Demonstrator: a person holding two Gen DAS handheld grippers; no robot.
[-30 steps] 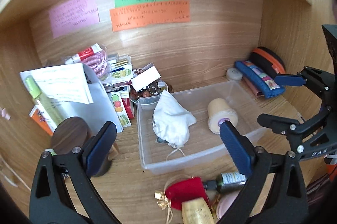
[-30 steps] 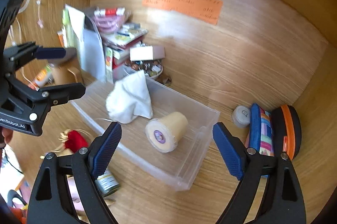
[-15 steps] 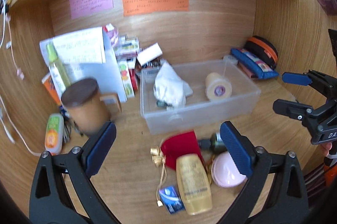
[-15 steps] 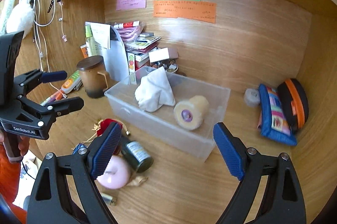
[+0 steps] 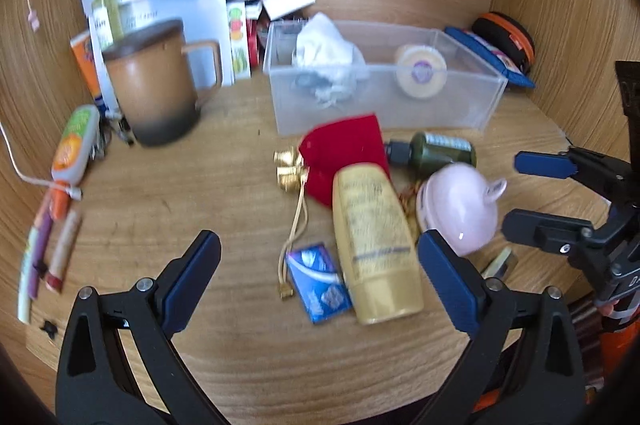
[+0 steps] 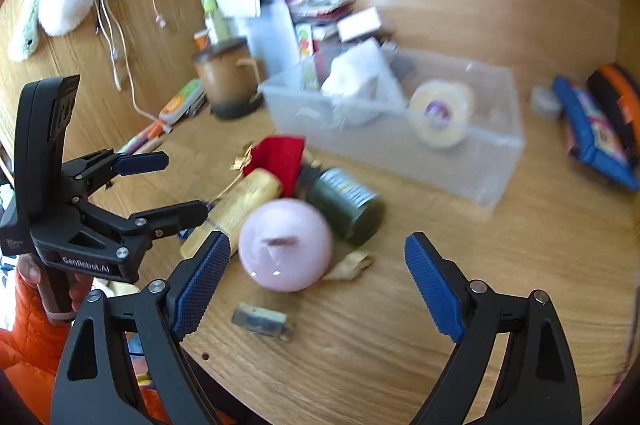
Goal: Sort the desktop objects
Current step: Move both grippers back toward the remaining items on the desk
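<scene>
A clear plastic bin [image 5: 460,97] [image 6: 492,169] holds a white cloth pouch [image 5: 328,49] and a cream tape roll [image 5: 420,73]. In front of it lie a red pouch [image 5: 344,149], a yellow tube [image 5: 372,241] [image 6: 240,205], a dark green bottle [image 5: 436,153] [image 6: 344,205], a pink round case [image 5: 460,209] [image 6: 286,245] and a blue packet [image 5: 318,281]. My left gripper [image 5: 318,285] hangs open above the blue packet and tube. My right gripper [image 6: 316,281] stands open just before the pink case, holding nothing.
A brown lidded mug [image 5: 156,85] stands left of the bin, with papers, boxes and a glue tube [image 5: 74,145] behind and beside it. Pens [image 5: 48,245] lie at the left edge. A blue pouch [image 6: 592,133] and orange-black case [image 5: 504,37] sit at the right wall. A small clip [image 6: 260,321] lies near the front edge.
Both grippers have drawn back and sunk from over the bin toward the loose items at the desk's front. Both stay open and nothing was picked up.
</scene>
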